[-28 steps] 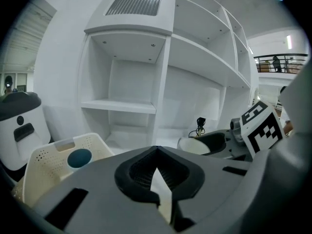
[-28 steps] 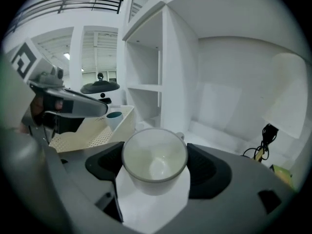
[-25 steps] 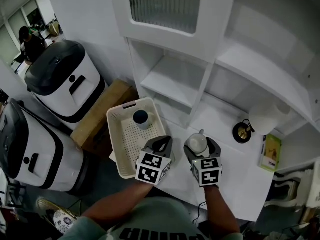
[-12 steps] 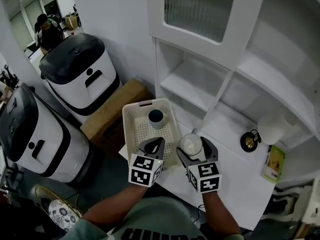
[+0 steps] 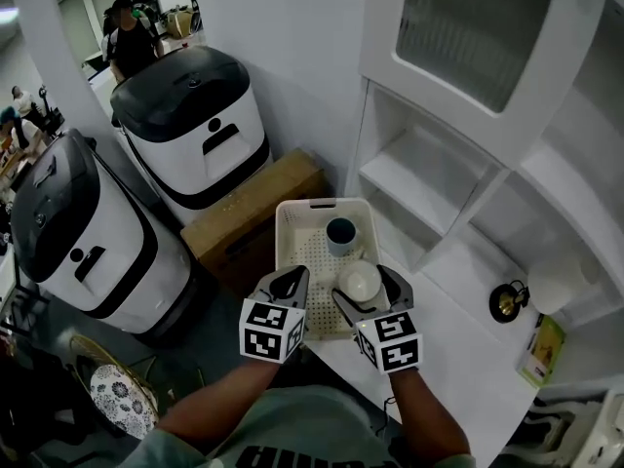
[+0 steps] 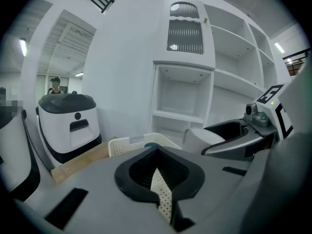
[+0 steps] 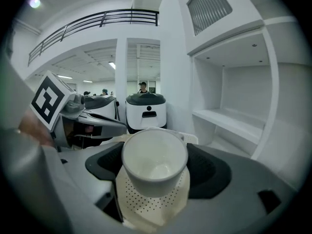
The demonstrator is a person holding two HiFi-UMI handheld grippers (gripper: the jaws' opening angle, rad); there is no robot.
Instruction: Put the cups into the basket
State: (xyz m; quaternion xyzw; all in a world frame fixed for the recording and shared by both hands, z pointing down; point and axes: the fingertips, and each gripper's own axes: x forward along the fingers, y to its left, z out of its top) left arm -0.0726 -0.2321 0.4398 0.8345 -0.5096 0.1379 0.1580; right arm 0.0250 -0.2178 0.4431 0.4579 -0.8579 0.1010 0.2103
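Right gripper [image 5: 363, 284]: its jaws are closed round a white cup [image 5: 360, 280], one jaw on each side of the wall, with the mouth open toward the gripper's camera.
White cup: it sits above the near end of the basket [image 5: 322, 205], and the perforated floor shows right under it. From here I can't say whether it touches that floor.
Left gripper [image 5: 292, 283]: just beside the right one, over the basket's near left part. Its jaws are drawn almost together with nothing between them, and only a sliver of perforated plastic shows through the gap.
Dark blue cup [image 5: 341, 232]: upright inside the basket at its far end, apart from the white cup.
Basket: a cream perforated one on the left edge of the white counter [image 5: 458, 359], beside the white shelf unit [image 5: 429, 178].
Nearby: a cardboard box [image 5: 255, 213] sits to the basket's left, and two white machines with black lids [image 5: 185, 115] stand beyond it.
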